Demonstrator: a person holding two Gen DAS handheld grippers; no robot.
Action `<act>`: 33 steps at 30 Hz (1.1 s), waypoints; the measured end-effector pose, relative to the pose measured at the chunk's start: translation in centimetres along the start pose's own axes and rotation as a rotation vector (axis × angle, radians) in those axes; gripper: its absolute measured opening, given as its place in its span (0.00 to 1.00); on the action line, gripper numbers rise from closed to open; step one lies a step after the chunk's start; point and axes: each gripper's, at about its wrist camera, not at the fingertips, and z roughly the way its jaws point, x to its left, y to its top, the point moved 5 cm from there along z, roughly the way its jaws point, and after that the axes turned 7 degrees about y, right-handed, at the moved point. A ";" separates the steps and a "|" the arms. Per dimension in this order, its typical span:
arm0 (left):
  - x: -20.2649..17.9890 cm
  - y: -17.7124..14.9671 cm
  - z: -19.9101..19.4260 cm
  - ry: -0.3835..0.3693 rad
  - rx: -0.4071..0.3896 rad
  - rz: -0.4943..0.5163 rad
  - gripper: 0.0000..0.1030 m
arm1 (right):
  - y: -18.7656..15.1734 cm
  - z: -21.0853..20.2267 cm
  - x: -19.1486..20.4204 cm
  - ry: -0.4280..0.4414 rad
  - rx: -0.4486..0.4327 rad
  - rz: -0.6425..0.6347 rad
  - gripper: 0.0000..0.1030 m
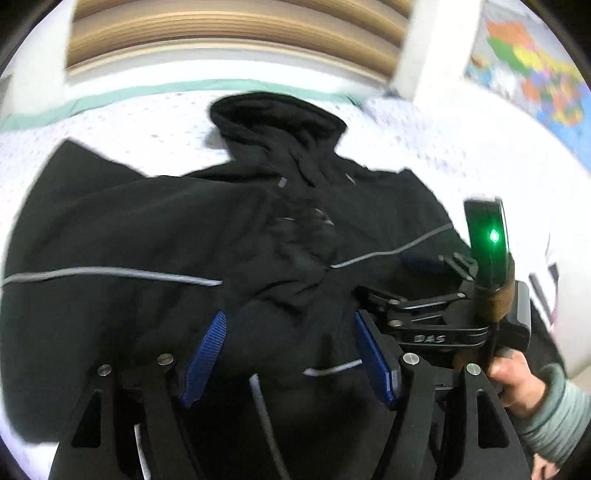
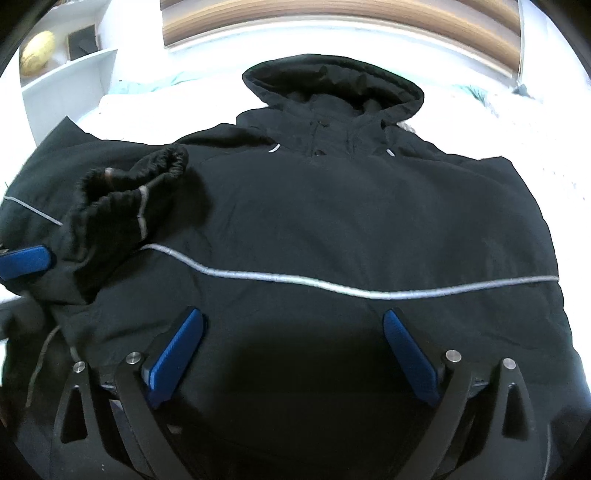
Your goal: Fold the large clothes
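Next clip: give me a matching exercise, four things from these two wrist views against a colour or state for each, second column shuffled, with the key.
Things:
1. jacket hood
2. folded-in sleeve cuff
3. piping stripe
4. right gripper

Colour or state:
A. silver-grey, running across the chest
B. open, nothing between the blue pads
C. gathered and elastic, lying on the jacket front
D. lying at the far end, towards the wooden headboard

Pairs: 1-D, 2-C, 3-A, 4-B

The only readable lettering is "DAS", printed on the right gripper (image 1: 406, 291) body's black frame.
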 end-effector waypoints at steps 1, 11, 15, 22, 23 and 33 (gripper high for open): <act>0.6 -0.2 -1.0 0.004 -0.013 -0.010 0.70 | 0.0 -0.6 0.2 0.040 0.011 0.018 0.96; 3.5 -0.4 -6.7 0.243 -0.158 -0.040 0.70 | 3.4 -2.4 6.0 0.412 0.071 0.185 0.96; 4.4 -0.7 -7.8 0.421 -0.189 -0.037 0.70 | 4.0 1.7 5.5 0.557 0.170 0.434 0.96; 9.1 -0.8 -7.8 0.471 -0.146 -0.228 0.69 | 5.3 3.8 5.2 0.570 0.183 0.510 0.36; 9.5 -0.5 -7.8 0.492 -0.137 -0.242 0.69 | 5.5 3.1 5.4 0.549 0.171 0.475 0.35; 9.5 4.1 -9.2 0.440 -0.177 -0.301 0.69 | 8.1 -8.5 -1.2 0.342 -0.020 0.269 0.33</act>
